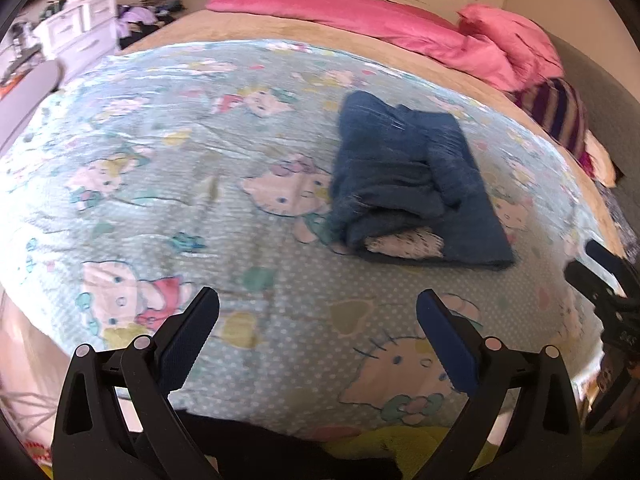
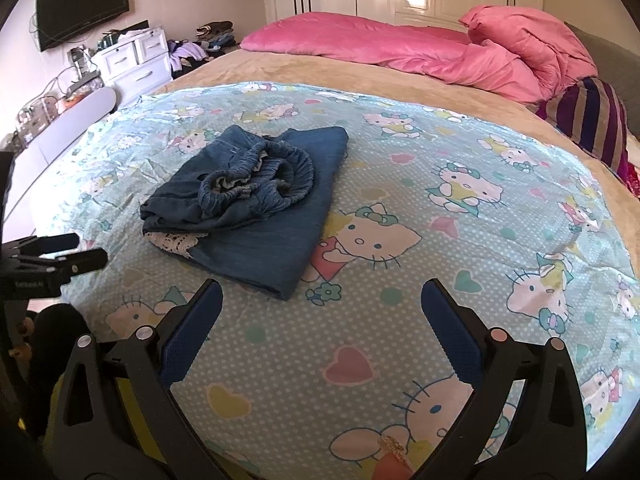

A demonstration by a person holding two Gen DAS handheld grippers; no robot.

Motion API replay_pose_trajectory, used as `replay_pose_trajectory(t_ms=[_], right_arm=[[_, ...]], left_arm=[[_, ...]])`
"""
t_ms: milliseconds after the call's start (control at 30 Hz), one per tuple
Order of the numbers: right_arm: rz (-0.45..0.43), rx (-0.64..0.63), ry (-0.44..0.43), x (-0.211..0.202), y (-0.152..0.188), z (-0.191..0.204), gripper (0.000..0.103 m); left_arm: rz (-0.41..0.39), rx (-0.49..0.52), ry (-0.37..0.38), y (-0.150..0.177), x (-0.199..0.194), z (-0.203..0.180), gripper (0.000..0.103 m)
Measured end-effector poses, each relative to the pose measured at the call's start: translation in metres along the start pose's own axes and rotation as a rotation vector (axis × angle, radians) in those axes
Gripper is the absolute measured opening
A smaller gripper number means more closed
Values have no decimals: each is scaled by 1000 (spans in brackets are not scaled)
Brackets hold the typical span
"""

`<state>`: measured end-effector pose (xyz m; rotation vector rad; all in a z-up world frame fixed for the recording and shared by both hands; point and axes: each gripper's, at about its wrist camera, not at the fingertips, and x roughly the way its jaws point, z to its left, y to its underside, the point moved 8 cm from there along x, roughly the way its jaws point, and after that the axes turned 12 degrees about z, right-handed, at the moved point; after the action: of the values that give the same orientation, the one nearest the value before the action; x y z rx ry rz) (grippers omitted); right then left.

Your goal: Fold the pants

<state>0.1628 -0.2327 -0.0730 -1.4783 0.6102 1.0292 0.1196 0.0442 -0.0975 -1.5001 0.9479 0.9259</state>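
Blue denim pants (image 2: 256, 204) lie folded in a compact bundle on the cartoon-cat sheet (image 2: 400, 280), elastic waistband bunched on top and a white lace trim showing at the near left edge. They also show in the left wrist view (image 1: 404, 184), right of centre and blurred. My left gripper (image 1: 318, 312) is open and empty, above the sheet, short of the pants. My right gripper (image 2: 322, 304) is open and empty, just in front and right of the pants. The left gripper's fingers (image 2: 60, 254) show at the left edge of the right wrist view.
The sheet lies on a beige blanket (image 2: 320, 68) over a bed. A pink duvet (image 2: 460, 48) and a striped pillow (image 2: 592, 120) lie at the far right. A white drawer unit (image 2: 132, 60), a wall TV (image 2: 80, 6) and wardrobes stand beyond the bed.
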Motion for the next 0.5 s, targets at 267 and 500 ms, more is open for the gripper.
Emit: replay_pose_trajectory(t_ms=[267,500], right_arm=[[2,51,27,1,4,-31,94],[7,254,183,5,8,-151,94]], left_arm=[[41,-108,-26,-12,14,43,99],[92,-281,-195,-59,46,146,99]])
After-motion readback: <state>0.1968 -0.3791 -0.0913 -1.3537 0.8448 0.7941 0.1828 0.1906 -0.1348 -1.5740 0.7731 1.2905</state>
